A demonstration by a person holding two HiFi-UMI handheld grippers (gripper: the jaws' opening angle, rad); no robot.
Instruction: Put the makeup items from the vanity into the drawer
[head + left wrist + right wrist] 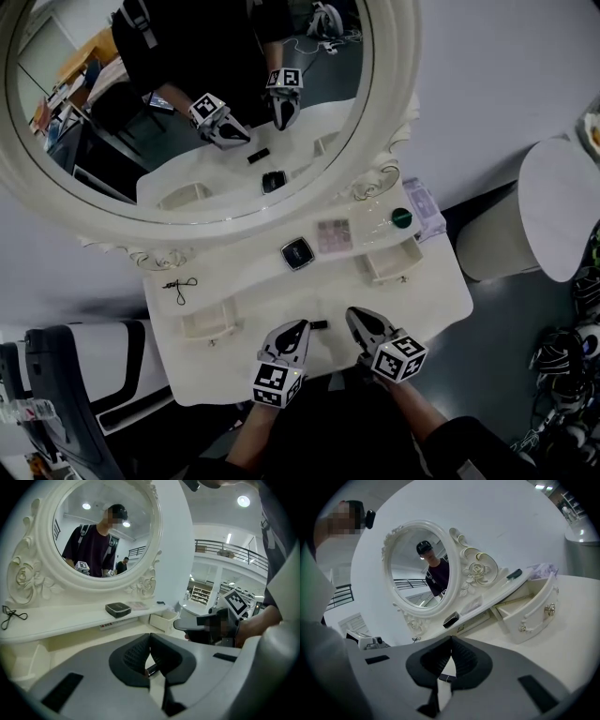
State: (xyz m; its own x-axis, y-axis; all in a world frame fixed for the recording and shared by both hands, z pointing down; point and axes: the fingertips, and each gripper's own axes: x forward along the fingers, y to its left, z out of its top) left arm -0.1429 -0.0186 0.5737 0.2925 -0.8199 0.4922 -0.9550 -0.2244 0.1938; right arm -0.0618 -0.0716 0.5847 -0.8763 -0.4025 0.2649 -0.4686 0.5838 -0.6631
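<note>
Currently, your left gripper (300,326) and right gripper (354,315) both have their jaws closed and hold nothing. A small black stick (319,325) lies between them. The black compact (297,253) rests on the shelf near the open drawer (384,263).

White round side table (553,206) far right, black-and-white chair (84,375) near left, tangled cables and gear (562,375) on floor (502,323) near right.
</note>
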